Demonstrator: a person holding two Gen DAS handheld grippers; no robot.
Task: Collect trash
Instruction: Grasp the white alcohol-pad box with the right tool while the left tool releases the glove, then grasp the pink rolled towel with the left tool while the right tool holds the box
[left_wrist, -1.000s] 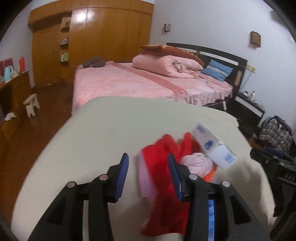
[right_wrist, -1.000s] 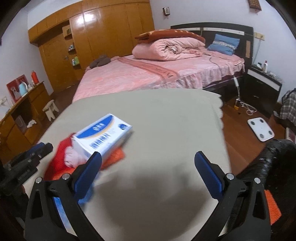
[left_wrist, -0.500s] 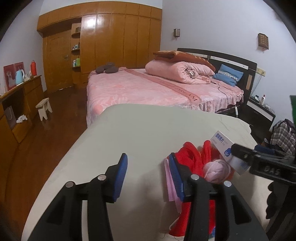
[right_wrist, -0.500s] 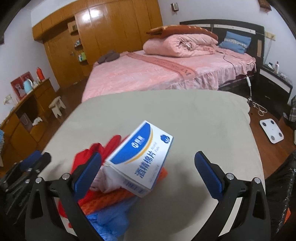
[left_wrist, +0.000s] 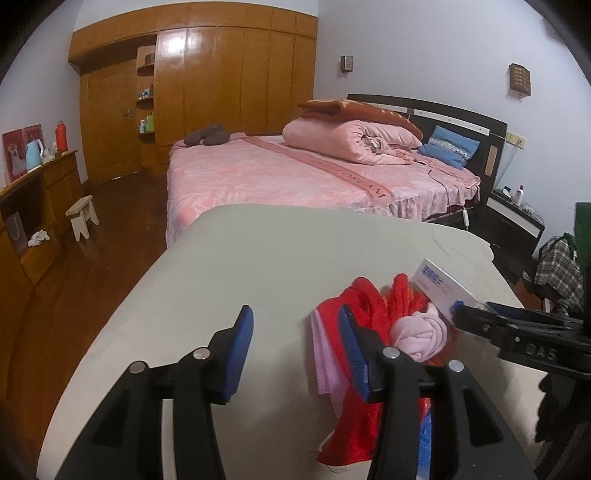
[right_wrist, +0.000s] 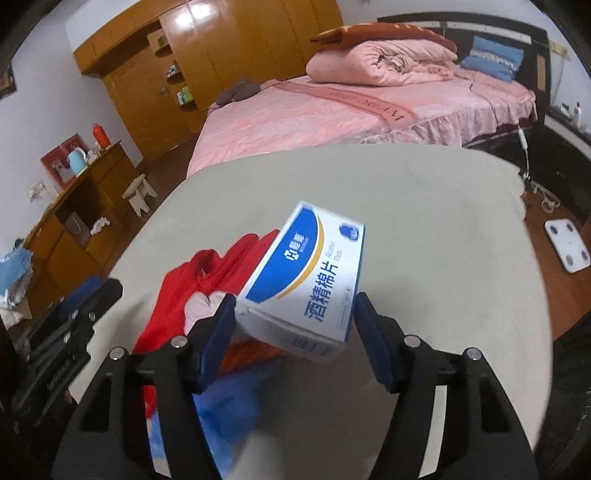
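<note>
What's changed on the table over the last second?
The right tongs moved in over the white and blue box and have just been closing, the box now between the pads. The left tongs stayed open beside the red cloth. The pile hasn't shifted.

On the table (right_wrist: 424, 229): one white-and-blue box (right_wrist: 310, 280); one red cloth (left_wrist: 364, 306); one pink rolled cloth (left_wrist: 419, 332); one pale pink sheet (left_wrist: 325, 358); one blue piece (right_wrist: 229, 406), blurred; one orange piece (right_wrist: 251, 350), mostly hidden. Grippers: two, the left gripper (left_wrist: 295, 350) and the right gripper (right_wrist: 293, 332). Beyond: one bed (left_wrist: 280, 173), one blue pillow (left_wrist: 448, 149), one stool (left_wrist: 82, 216), one floor scale (right_wrist: 569, 243).
</note>
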